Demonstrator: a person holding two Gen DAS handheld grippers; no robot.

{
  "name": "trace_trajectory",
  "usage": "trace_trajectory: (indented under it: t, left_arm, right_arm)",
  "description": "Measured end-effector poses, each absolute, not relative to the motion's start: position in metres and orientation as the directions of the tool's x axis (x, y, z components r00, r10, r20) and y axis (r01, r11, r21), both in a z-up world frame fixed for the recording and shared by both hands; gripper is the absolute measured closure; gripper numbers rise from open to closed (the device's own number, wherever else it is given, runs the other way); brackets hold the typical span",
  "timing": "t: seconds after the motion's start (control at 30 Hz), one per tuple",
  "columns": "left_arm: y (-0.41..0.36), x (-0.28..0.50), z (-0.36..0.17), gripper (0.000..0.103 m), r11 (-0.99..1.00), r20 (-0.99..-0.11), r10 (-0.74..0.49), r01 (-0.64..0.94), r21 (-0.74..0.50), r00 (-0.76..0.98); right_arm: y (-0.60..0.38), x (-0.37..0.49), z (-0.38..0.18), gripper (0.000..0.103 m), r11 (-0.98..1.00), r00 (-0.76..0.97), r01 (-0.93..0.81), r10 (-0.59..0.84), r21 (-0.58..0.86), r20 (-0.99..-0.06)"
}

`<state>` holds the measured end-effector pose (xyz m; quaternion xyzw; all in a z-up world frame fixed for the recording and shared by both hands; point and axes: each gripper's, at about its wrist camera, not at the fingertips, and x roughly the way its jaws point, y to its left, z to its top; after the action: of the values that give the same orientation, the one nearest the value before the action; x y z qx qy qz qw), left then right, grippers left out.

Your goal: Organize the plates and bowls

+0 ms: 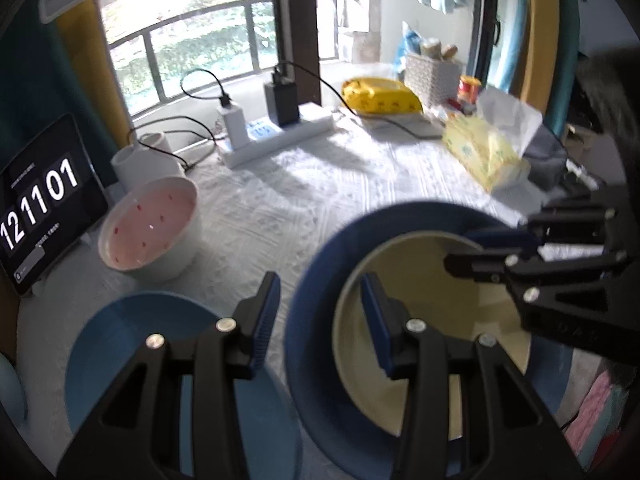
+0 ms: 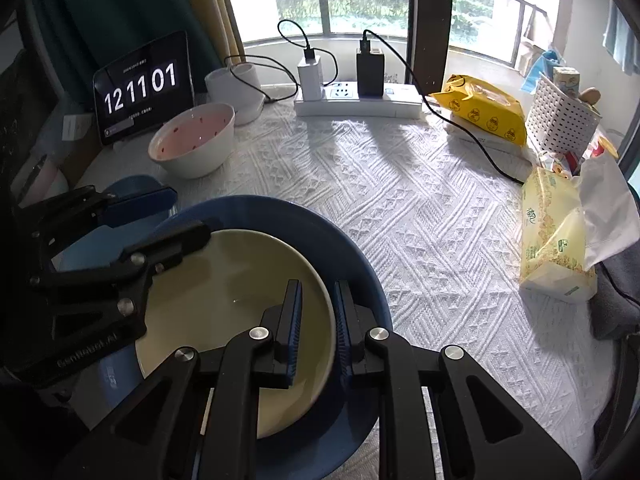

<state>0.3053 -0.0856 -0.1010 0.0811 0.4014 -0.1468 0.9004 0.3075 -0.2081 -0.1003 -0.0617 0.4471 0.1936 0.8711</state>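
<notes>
A cream bowl [image 1: 432, 320] [image 2: 224, 280] sits inside a dark blue plate [image 1: 312, 360] [image 2: 360, 280] over the white tablecloth. My right gripper [image 2: 318, 320] [image 1: 480, 250] is shut on the cream bowl's right rim. My left gripper [image 1: 320, 312] [image 2: 168, 216] straddles the dark blue plate's left rim, one finger outside and one over the cream bowl, and appears shut on it. A light blue plate [image 1: 132, 340] [image 2: 128, 184] lies just left of the stack. Further back on the left stands a white bowl with a pink, dotted inside [image 1: 148, 224] [image 2: 192, 140].
A tablet showing a clock [image 2: 144, 84] and white cups [image 2: 232, 80] stand at the back left. A power strip with chargers [image 2: 360, 100] runs along the window side. A yellow wipes pack [image 2: 484, 112], a white basket [image 2: 560, 120] and a tissue pack [image 2: 552, 240] line the right.
</notes>
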Motion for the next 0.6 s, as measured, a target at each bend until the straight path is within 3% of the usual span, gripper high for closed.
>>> trace_trajectory:
  t: [0.33, 0.47, 0.6]
  left_arm:
    - [-0.074, 0.293, -0.079, 0.059, 0.948, -0.710, -0.243, 0.317, -0.030, 0.661]
    - [-0.068, 0.290, -0.066, 0.059, 0.949, -0.689, -0.257, 0.312, -0.047, 0.677]
    - [-0.060, 0.288, -0.056, 0.059, 0.952, -0.670, -0.263, 0.301, -0.061, 0.694]
  right_arm:
    - [-0.211, 0.296, -0.083, 0.084, 0.928, 0.561, -0.367, 0.279, 0.068, -0.779]
    - [-0.209, 0.290, -0.068, 0.072, 0.928, 0.590, -0.368, 0.284, 0.062, -0.756]
    - [-0.201, 0.285, -0.054, 0.071, 0.925, 0.611, -0.377, 0.294, 0.056, -0.736]
